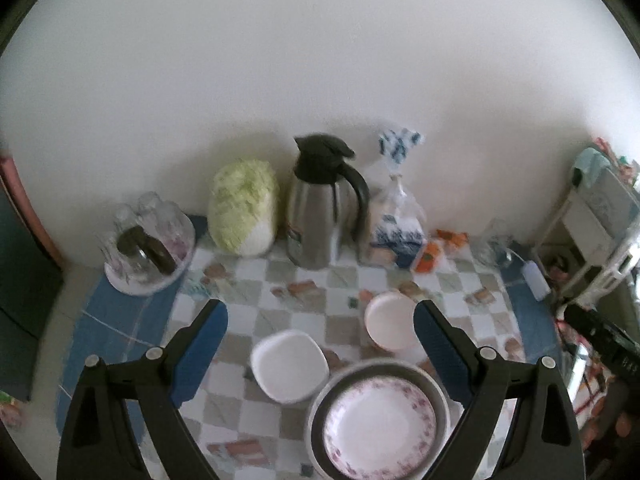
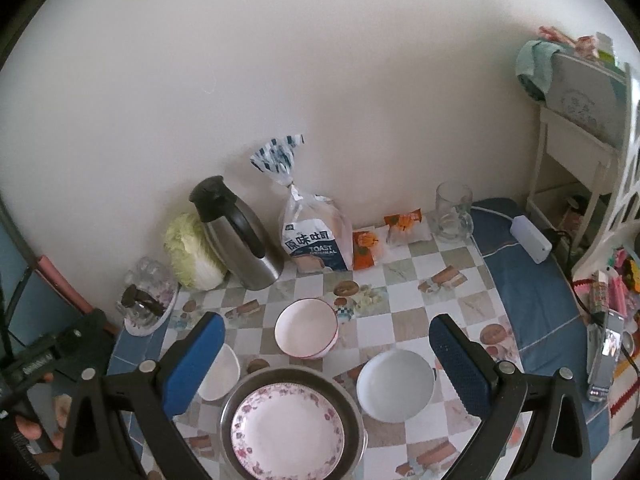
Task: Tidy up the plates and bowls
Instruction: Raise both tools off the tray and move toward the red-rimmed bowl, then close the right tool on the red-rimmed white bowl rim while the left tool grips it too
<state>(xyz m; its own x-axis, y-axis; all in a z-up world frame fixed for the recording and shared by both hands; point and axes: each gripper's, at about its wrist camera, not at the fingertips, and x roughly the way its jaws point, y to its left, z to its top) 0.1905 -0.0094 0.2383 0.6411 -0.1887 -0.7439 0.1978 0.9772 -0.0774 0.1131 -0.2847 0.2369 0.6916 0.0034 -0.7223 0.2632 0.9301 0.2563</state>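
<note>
Left tool (image 1: 320, 344): jaws spread wide, holding nothing, hovering over the surface (image 1: 280, 280).
Right tool (image 2: 326, 354): jaws spread wide, empty, above the dishes.
Metal pan (image 2: 294, 420): at 6 o'clock in the right view, near edge of the checked cloth; a floral plate (image 2: 286, 430) lies inside it.
Floral plate, left view (image 1: 378, 426): sits in the pan (image 1: 320, 408) at 5 o'clock.
Square dish (image 1: 290, 364): white, just beside the pan at its 10 o'clock, apart from the left tool's pads.
Pink-rimmed bowl (image 2: 307, 328): upright, at the pan's 12 o'clock in the right view; in the left view (image 1: 390, 326) it stands near the right-hand pad.
White bowl (image 2: 395, 384): upright, at the pan's 2 o'clock, just inside the right tool's right-hand pad.
Back row, against the wall: cabbage (image 1: 244, 208), steel jug (image 1: 322, 208), toast bag (image 2: 314, 240), snack packets (image 2: 366, 248), glass mug (image 2: 454, 212).
Glass tray (image 1: 150, 244): at 9 o'clock, carrying upturned glasses.
White adapter (image 2: 530, 238): on the blue cloth at 3 o'clock.
</note>
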